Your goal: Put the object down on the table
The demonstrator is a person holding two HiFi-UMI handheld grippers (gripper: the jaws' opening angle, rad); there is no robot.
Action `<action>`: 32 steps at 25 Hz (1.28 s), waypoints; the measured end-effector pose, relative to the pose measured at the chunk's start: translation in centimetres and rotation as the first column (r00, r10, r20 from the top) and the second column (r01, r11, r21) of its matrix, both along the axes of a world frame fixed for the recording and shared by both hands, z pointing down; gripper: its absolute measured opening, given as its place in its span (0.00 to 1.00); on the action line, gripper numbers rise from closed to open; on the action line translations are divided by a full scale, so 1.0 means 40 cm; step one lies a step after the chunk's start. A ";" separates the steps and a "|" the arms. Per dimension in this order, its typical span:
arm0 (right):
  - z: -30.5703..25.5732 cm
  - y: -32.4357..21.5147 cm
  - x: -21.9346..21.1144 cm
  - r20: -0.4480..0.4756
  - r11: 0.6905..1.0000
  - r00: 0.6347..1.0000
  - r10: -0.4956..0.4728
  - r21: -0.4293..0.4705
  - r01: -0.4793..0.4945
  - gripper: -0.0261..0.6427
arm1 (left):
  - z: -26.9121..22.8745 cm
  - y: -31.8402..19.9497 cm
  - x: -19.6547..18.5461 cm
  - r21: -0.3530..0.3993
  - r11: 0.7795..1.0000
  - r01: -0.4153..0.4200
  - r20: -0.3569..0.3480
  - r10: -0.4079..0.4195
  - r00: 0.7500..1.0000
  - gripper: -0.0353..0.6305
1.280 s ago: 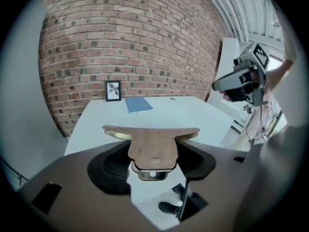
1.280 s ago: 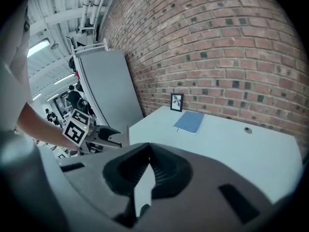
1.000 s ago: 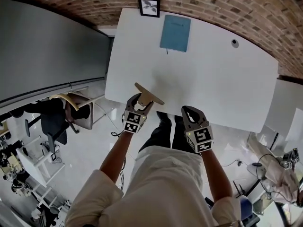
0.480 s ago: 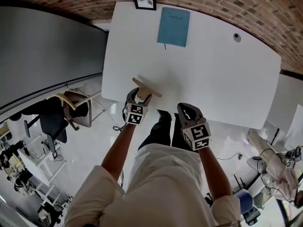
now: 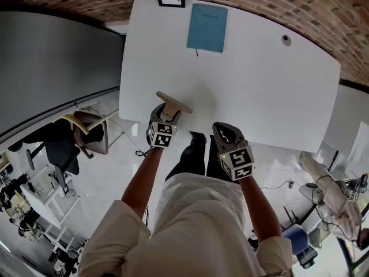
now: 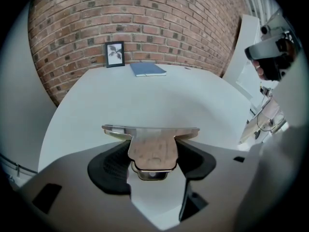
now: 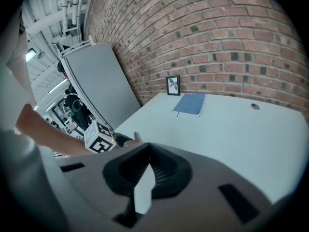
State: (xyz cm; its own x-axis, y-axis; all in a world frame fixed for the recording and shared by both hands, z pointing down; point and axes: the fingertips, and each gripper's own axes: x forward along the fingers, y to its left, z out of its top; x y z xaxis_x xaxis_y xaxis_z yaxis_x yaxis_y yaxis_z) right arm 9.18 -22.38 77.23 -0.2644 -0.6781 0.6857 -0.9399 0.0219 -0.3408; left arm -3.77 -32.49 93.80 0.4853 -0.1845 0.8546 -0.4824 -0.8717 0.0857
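There's the wooden tool [image 5: 173, 102], T-shaped, with a pale wood stem and a long, thin crossbar that has a metallic edge. The left tongs [image 5: 165, 113] pinch the stem from both sides. The crossbar sits at the far end, roughly level. It's over the near-left edge of the white table [image 5: 259, 85]; whether it touches the top, I can't tell.

The table [image 5: 259, 85] is white, notebook [image 5: 207, 27] blue, object [image 5: 173, 103] tan wood, wall [image 5: 259, 4] red-brown brick.
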 end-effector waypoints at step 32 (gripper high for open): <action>-0.209 0.054 -0.095 -0.167 0.990 0.984 -0.067 0.110 0.087 0.04 | -0.298 0.062 -0.090 0.102 0.992 0.075 -0.170 -0.056 0.984 0.48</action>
